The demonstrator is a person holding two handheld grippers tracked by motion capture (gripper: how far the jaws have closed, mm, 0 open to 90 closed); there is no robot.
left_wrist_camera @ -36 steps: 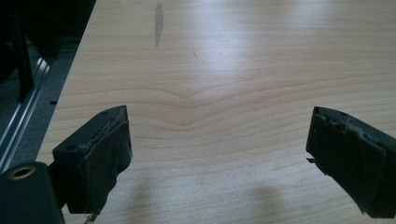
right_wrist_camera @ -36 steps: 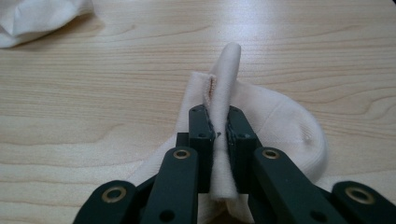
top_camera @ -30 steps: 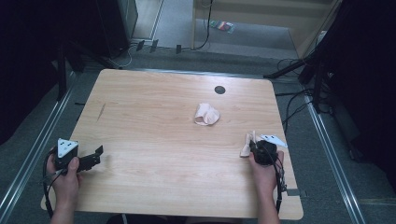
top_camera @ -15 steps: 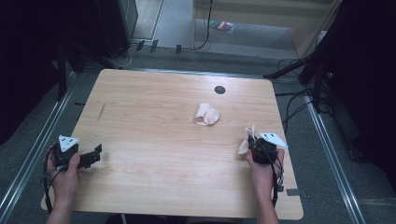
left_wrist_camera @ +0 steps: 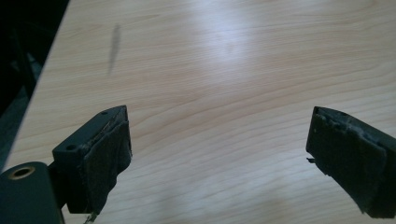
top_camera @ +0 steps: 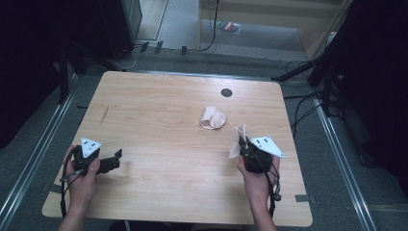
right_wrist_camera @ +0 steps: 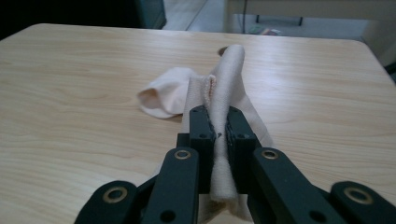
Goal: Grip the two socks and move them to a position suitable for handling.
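The right tongs (right_wrist_camera: 215, 135) are pressed together on a pale sock (right_wrist_camera: 224, 93), pinching a fold of it so that the cloth stands up between the jaws and hangs loose below them. In the high view this sock (top_camera: 236, 140) sits just off the desk (top_camera: 159, 110), nearer the person than the second sock (top_camera: 213, 118), which lies bunched on the wood, close to the dark hole (top_camera: 226, 92) in the desk top. From the right gripper view the second sock (right_wrist_camera: 163, 95) lies just behind and left of the held one, its open mouth turned sideways.

The left tongs (left_wrist_camera: 219, 154) are spread wide over bare wood, holding nothing; in the high view they (top_camera: 115, 159) hover well left of both socks, near the desk's left edge.

The step in hand looks like gathering the pair: one sock is picked up, the other waits. The next move probably calls for the left tongs to cross to the second sock and take it by an edge, or for the right tongs to carry the held sock onto it. The cloth is limp, so a grip near the cuff would help.
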